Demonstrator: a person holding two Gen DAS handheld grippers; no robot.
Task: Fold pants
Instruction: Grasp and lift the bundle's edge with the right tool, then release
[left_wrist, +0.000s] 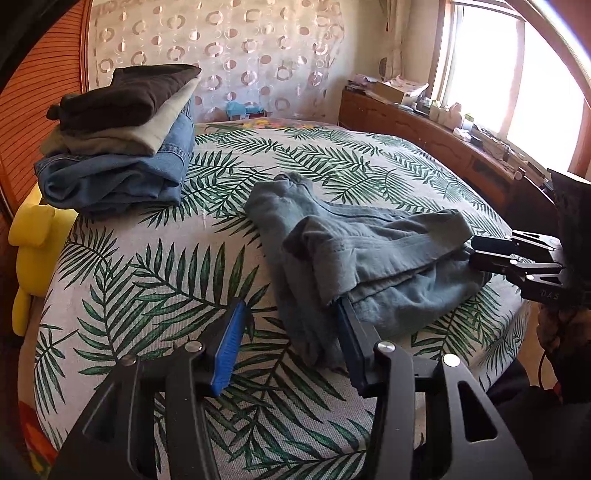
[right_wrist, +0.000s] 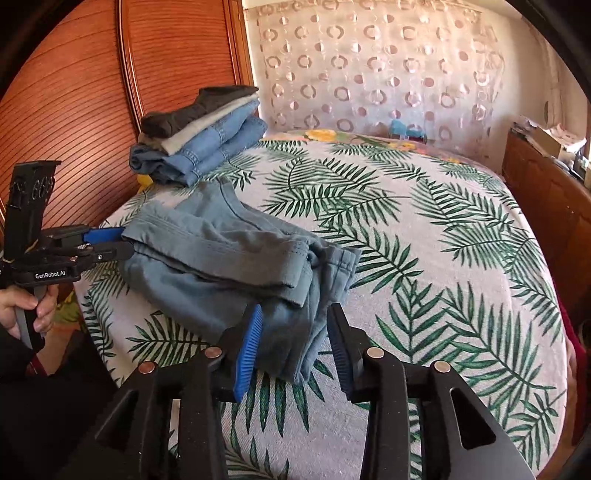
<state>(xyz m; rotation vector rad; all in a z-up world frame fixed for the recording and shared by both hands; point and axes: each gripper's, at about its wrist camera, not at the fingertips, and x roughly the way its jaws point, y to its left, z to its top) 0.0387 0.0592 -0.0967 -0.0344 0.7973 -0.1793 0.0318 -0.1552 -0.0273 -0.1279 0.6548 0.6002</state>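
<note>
Grey-blue pants (left_wrist: 369, 254) (right_wrist: 221, 258) lie folded into a thick bundle on the palm-leaf bedspread (left_wrist: 147, 280) (right_wrist: 424, 258). My left gripper (left_wrist: 291, 336) is open at the bundle's near edge. Its right finger (left_wrist: 351, 339) is tucked against the cloth, and its left blue pad (left_wrist: 231, 343) stands clear over the sheet. My right gripper (right_wrist: 295, 339) is open too, with the bundle's near corner loose between its fingers. Each gripper also shows in the other view, at an end of the bundle: the right gripper (left_wrist: 476, 254) and the left gripper (right_wrist: 122, 243).
A pile of folded clothes (left_wrist: 122, 140) (right_wrist: 199, 136), dark on top and denim below, sits at the bed's far left. A yellow soft toy (left_wrist: 33, 240) hangs off the left edge. A cluttered wooden cabinet (left_wrist: 424, 125) runs under the window. Wooden panels (right_wrist: 92, 92) stand behind the pile.
</note>
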